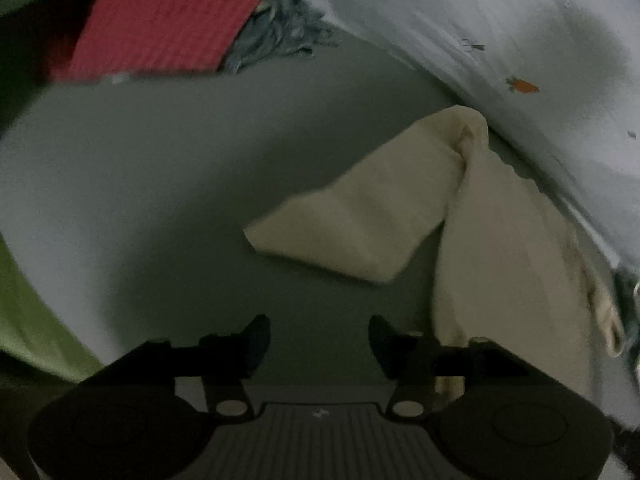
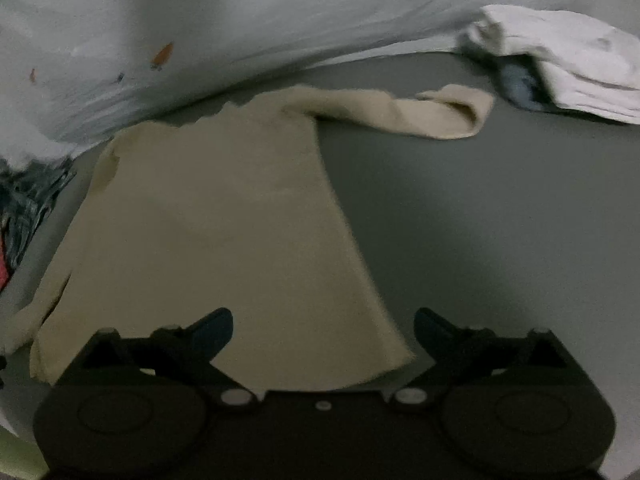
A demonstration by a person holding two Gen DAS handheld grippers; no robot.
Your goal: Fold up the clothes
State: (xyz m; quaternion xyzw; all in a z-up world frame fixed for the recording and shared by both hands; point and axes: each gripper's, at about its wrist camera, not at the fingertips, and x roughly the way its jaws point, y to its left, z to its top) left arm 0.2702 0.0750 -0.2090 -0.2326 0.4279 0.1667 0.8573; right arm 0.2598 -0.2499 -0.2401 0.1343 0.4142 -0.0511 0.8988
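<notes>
A cream long-sleeved top [image 2: 224,232] lies flat on the grey surface [image 2: 480,220]. One sleeve [image 2: 436,114] stretches out to the right in the right wrist view. In the left wrist view the top [image 1: 504,264] lies at the right, with a sleeve [image 1: 360,212] folded toward the middle. My left gripper [image 1: 319,344] is open and empty over the grey surface, just left of the top's edge. My right gripper [image 2: 323,336] is open and empty above the top's near hem.
A pale blue sheet with small orange prints [image 2: 240,28] borders the far side, also in the left wrist view [image 1: 500,32]. A red cloth [image 1: 168,16] and a blue-grey fringed cloth [image 1: 280,28] lie far left. White folded cloth [image 2: 568,60] lies far right. Green fabric [image 1: 28,320] lies at the left edge.
</notes>
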